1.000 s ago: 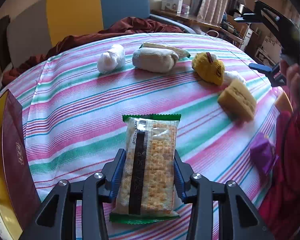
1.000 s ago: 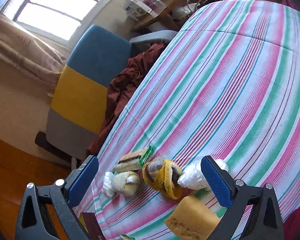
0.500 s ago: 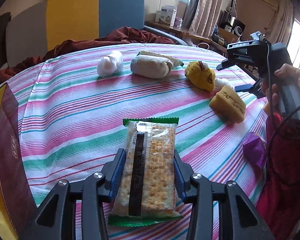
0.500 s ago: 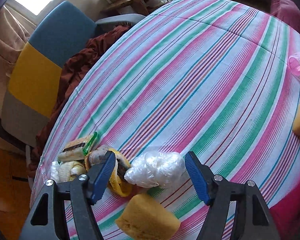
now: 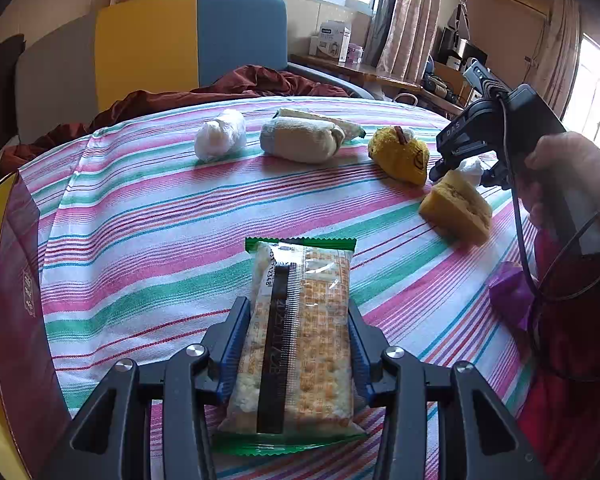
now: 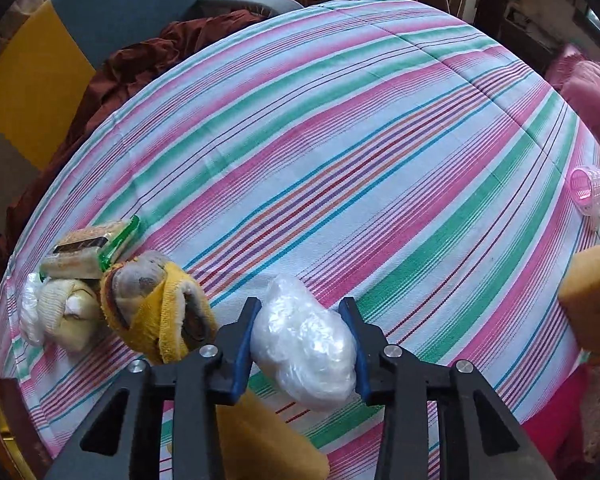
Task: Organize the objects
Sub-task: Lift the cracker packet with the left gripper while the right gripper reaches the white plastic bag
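My left gripper is shut on a cracker packet with green ends, held just above the striped tablecloth. My right gripper points steeply down at the cloth. Its jaws are closing and the blue pads touch both sides of a crumpled clear plastic bag bundle. In the left wrist view that gripper is held by a hand at the right, and the bag peeks out behind a yellow sponge.
A yellow sock ball, a cream sock roll, a white bag bundle and a second cracker packet lie along the far side. A dark red box stands at the left edge. A pink cup and another sponge are at the right.
The right gripper tipped downward, dropped over the plastic bag bundle and narrowed from wide open until its pads met the bag. The left gripper kept hold of the cracker packet and tilted up slightly.
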